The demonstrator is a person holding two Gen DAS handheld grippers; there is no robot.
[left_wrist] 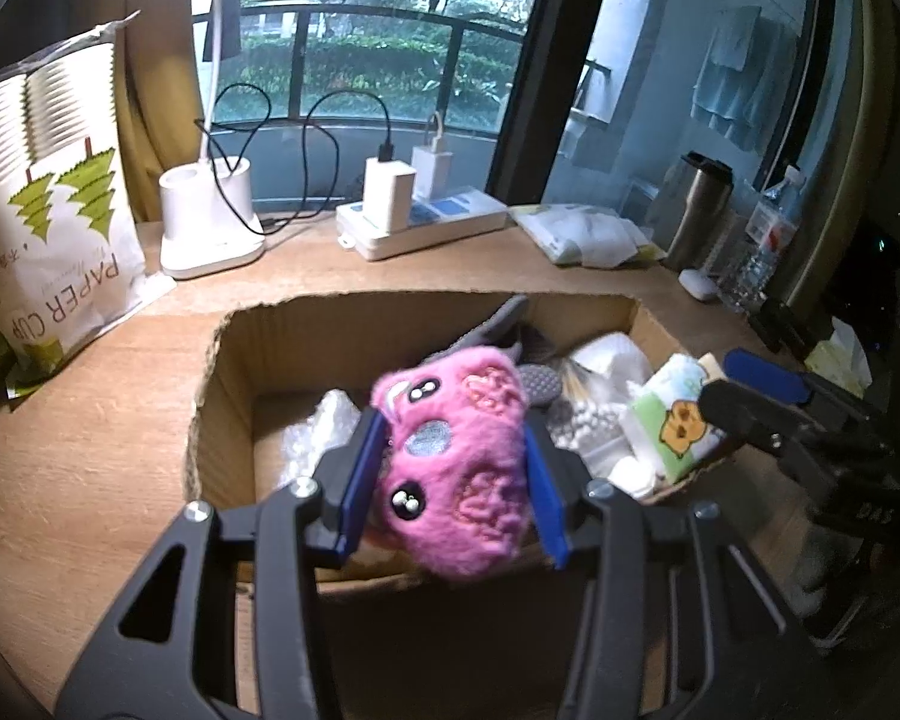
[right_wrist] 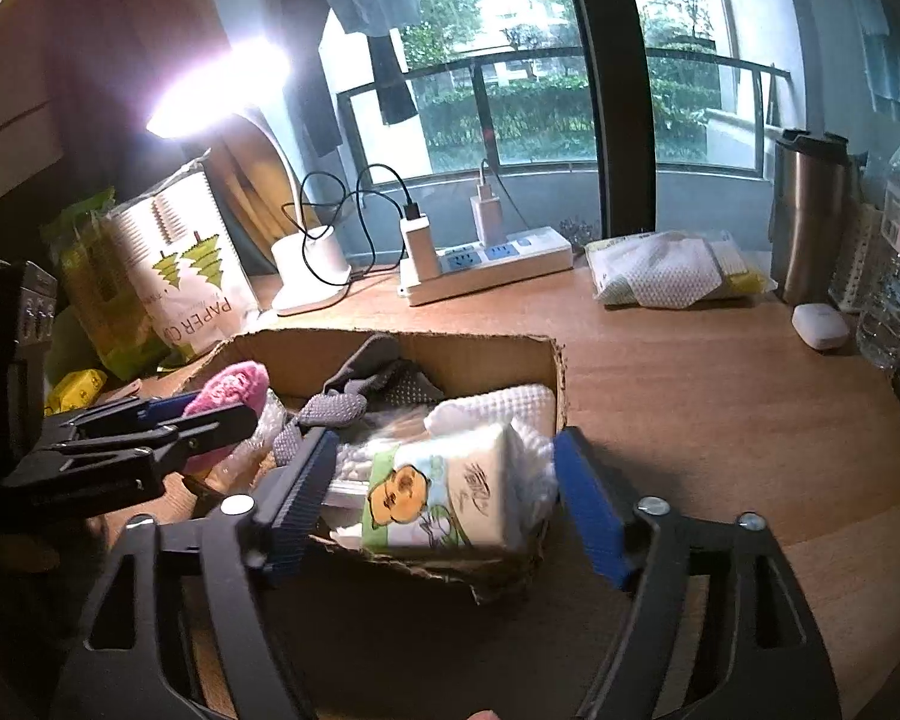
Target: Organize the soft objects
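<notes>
The left gripper reaches forward over the near wall of the cardboard box, its two blue pads clamped on either side of a pink plush toy. The toy hangs between the fingers above the box's near-left part, its bead eyes turned toward the camera.

The right gripper is held level at the box's near-right corner with its fingers spread wide, gripping nothing. A tissue pack printed with a yellow cartoon animal stands in that corner of the box, between the parted fingers and apart from both pads.

Further into the box lie grey gloves with dotted palms, a white textured cloth and a bag of cotton swabs. The box sits on a wooden desk, with a power strip at the far edge.
</notes>
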